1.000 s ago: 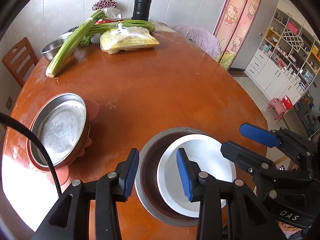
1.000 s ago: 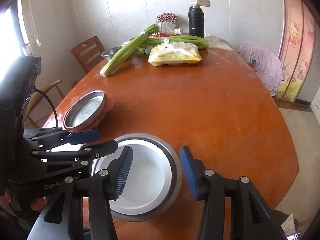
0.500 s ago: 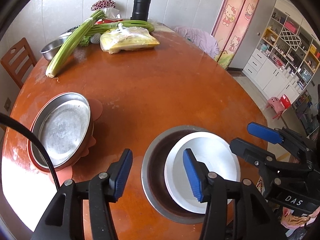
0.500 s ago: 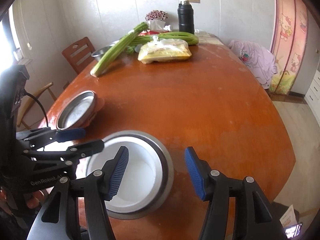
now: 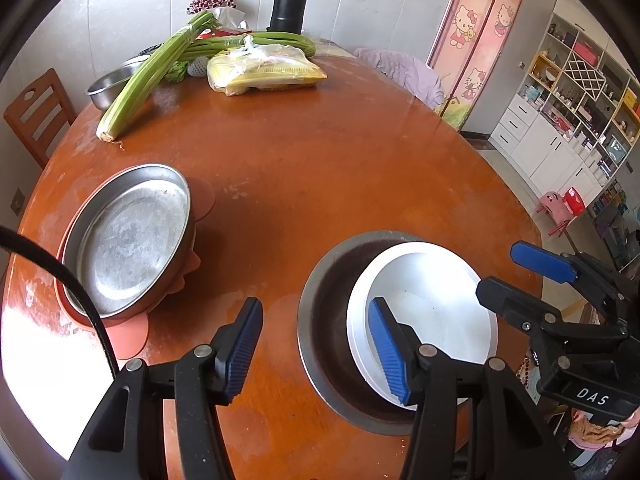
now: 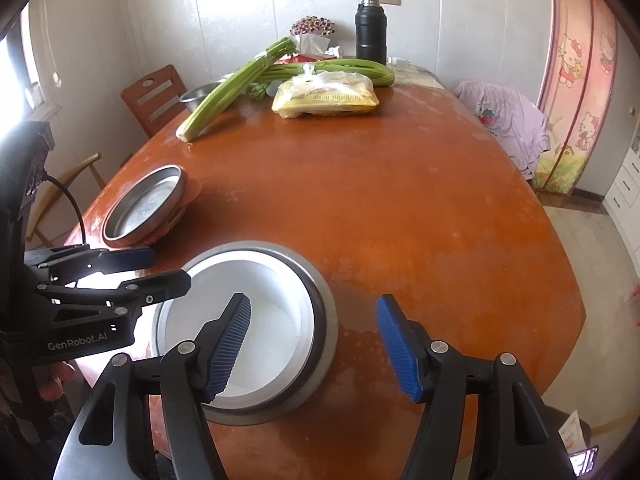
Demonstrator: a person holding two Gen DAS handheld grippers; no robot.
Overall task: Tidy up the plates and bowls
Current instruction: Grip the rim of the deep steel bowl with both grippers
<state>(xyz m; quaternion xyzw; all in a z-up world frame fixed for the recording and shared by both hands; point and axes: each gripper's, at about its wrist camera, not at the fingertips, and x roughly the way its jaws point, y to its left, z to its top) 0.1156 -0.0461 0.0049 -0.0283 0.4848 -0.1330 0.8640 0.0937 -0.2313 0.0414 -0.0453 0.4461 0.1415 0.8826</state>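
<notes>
Orange tabletop (image 5: 340, 168), white bowl (image 5: 432, 312) inside steel bowl (image 5: 320, 320). Left claw (image 5: 316, 348), right claw (image 6: 314, 344) opening, holding nothing. Risk: claw tip catching rim, tipping stack.

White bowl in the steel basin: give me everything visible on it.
The round white bowl looks ceramic or plastic, smooth, empty and upright. It is nested inside the wider grey steel basin, off-centre toward that basin's right side in the left wrist view, on the round orange-brown wooden table. Nothing grips it.
</notes>
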